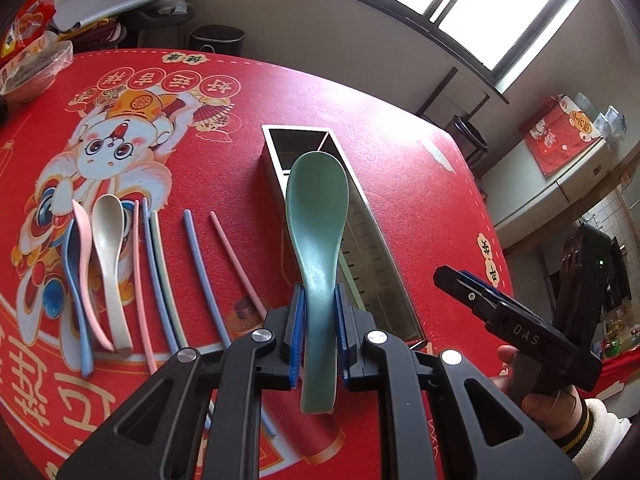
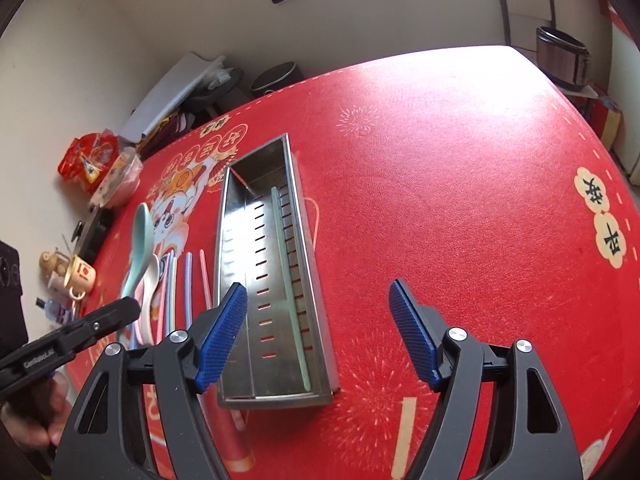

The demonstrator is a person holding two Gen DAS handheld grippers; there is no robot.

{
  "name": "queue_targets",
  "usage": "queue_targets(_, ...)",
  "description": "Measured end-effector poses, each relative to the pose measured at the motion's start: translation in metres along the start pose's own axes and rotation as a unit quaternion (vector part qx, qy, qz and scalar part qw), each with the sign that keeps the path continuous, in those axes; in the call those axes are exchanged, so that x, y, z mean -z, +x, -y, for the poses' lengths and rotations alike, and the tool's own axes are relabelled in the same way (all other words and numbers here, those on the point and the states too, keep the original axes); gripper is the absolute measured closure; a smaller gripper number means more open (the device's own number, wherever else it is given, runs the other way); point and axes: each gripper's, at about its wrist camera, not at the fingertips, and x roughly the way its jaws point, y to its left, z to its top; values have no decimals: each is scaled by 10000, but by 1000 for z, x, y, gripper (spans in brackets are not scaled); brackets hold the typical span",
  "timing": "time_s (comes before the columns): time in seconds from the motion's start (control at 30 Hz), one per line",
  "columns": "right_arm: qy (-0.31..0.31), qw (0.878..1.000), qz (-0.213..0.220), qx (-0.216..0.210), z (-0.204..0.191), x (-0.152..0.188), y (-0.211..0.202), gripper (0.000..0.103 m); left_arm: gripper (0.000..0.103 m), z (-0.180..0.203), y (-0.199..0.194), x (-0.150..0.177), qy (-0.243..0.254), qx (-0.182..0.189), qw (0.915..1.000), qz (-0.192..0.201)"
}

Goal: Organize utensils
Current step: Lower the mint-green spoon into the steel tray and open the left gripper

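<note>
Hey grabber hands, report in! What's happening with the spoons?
Left gripper shut on green spoon. Right gripper open, empty, over metal tray. Nothing blocks tray.

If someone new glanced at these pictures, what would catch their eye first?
Probably the green spoon, clamped by its handle in the left gripper and held before the steel tray. Next, the red tablecloth with its cartoon print, and the pastel spoons and chopsticks lying left of the tray.

"DAS" on right gripper (image 1: 472, 280)
</note>
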Motion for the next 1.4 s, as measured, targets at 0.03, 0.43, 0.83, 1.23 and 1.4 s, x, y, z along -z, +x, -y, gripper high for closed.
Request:
queue_targets(0.03,9,10000,-6,-22,2,0,0,15,89,3,4,-2,5,-2,10000,-26)
queue_targets(0.43,86,9991,109,399,29,-4,-6,15,89,21,54,-24,-401,3,9976,-564)
queue_targets(0.83,599,9964,207,555,69,4,-25,15,89,39,87,-28,-365,-263,9945,-950)
queue_targets(1.23,804,9945,271,619,73,19,-40,15,88,37,60,-27,42,-212,9982,-554)
queue_targets(1.4,703,9957,242,549,59,26,-40,15,71,21,32,-15,438,-296,9984,-189)
